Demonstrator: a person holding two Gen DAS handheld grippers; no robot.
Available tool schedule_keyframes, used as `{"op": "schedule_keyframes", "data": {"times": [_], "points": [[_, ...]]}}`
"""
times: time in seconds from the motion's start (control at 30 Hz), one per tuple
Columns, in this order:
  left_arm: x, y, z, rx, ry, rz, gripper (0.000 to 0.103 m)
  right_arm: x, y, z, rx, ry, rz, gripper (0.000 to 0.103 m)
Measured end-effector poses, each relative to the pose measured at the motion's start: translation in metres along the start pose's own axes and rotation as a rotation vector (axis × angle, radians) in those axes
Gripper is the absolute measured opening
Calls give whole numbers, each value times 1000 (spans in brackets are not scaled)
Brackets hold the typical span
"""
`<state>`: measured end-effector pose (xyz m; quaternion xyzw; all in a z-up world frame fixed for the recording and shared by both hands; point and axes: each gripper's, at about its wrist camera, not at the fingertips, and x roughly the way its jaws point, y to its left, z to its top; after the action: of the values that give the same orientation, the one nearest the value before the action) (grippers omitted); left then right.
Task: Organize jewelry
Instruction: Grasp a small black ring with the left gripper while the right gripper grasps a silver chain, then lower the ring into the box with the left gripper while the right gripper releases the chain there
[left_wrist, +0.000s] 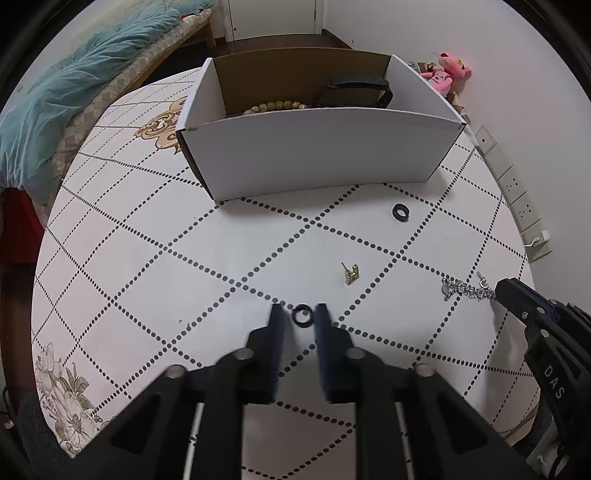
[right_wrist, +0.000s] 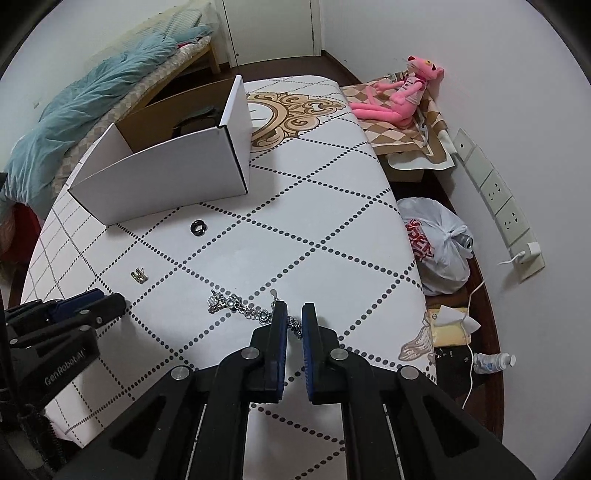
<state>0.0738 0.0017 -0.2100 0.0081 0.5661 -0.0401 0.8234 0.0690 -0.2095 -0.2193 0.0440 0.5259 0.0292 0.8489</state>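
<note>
Our two black hand-held grippers with blue pads sit closest to us, both pointing down at the desk (left_wrist: 207, 258) with its white cloth of dotted diamonds. Next in size comes the white cardboard box (left_wrist: 317, 155) at the far side of the desk. We can see a string of tan beads (left_wrist: 275, 106) and a black band (left_wrist: 354, 88) already inside it.

Our right hand-held gripper (right_wrist: 294, 314) is pressed together on the silver chain bracelet (right_wrist: 236, 308), pinching one end while the rest lies on the cloth. Our left hand-held gripper (left_wrist: 300, 314) has its pads drawn in around a small black ring (left_wrist: 302, 315). The pads sit just beside the ring, and we cannot tell if they really squeeze it yet.

A second black ring (left_wrist: 401, 213) waits near the box, and a tiny gold earring (left_wrist: 351, 274) lies between the two rings.

We think we are at the picking-up step. Next we should lift slowly, keep our grip tight, and carry both pieces over the box wall.
</note>
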Motion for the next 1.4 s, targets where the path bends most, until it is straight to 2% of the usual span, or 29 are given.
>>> {"op": "schedule_keyframes", "data": {"times": [0.3,0.53,0.8,0.97,1.23,1.4], "points": [[-7,5,-2,-8,-13,-28,10,-13,6,7,6,-30,34,5],[-38,20,8,-42,-66,-64,10,-47,0,28,69,-98,126,5],[-81,33,39,-71,-139,-137,10,-94,4,66,75,-174,220,5],[-101,41,77,-75,-174,-193,10,-110,19,103,38,-205,273,5],[-81,62,134,-82,-126,-237,10,-83,50,157,-17,-168,294,5],[-55,73,158,-99,-67,-256,10,-47,59,177,-18,-72,300,5]]}}
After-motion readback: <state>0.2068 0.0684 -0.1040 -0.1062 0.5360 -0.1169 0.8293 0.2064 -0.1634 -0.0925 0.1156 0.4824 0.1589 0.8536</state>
